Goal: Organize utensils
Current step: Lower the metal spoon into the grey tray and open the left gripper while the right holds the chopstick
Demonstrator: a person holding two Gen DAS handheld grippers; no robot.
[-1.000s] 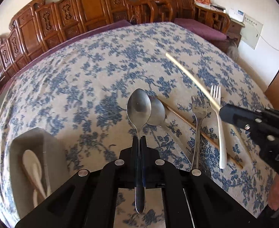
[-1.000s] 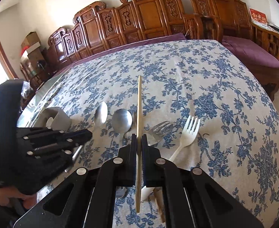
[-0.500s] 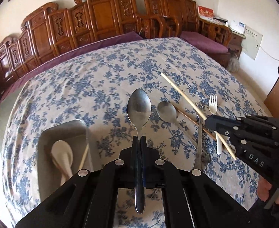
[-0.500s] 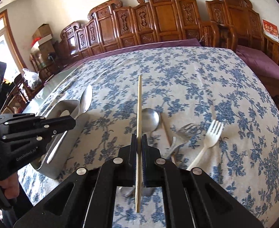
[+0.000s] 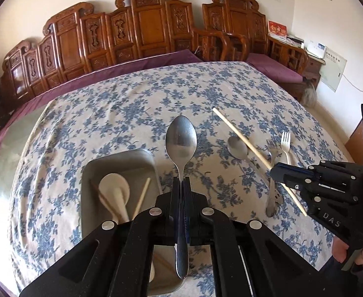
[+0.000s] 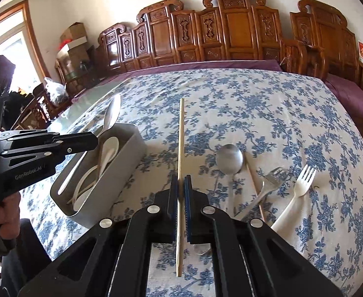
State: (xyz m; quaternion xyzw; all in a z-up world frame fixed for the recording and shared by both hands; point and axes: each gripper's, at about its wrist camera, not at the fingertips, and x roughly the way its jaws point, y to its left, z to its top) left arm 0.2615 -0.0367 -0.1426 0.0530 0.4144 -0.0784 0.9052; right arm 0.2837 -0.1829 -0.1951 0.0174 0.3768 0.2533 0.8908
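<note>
My left gripper (image 5: 181, 182) is shut on the handle of a metal spoon (image 5: 181, 141), whose bowl hangs just past the right rim of the grey utensil tray (image 5: 92, 165). In the tray lie a white spoon (image 5: 114, 188) and chopsticks (image 5: 142, 194). My right gripper (image 6: 181, 183) is shut on a wooden chopstick (image 6: 181, 133) held above the cloth, to the right of the tray (image 6: 129, 158). On the cloth remain a second metal spoon (image 6: 229, 159), another chopstick (image 6: 254, 180), a metal fork (image 6: 268, 185) and a white plastic fork (image 6: 300, 188).
The table (image 5: 132, 104) wears a blue floral cloth, with bare glass showing at its left edge. Carved wooden chairs (image 5: 146, 32) line the far side, with purple cushions (image 6: 350, 94) at the right. A person's hand (image 6: 5, 212) grips each tool handle.
Both grippers have moved left and risen slightly with their utensils. The tray has come into fuller view under the left gripper, and the loose utensils have slid right in both views.
</note>
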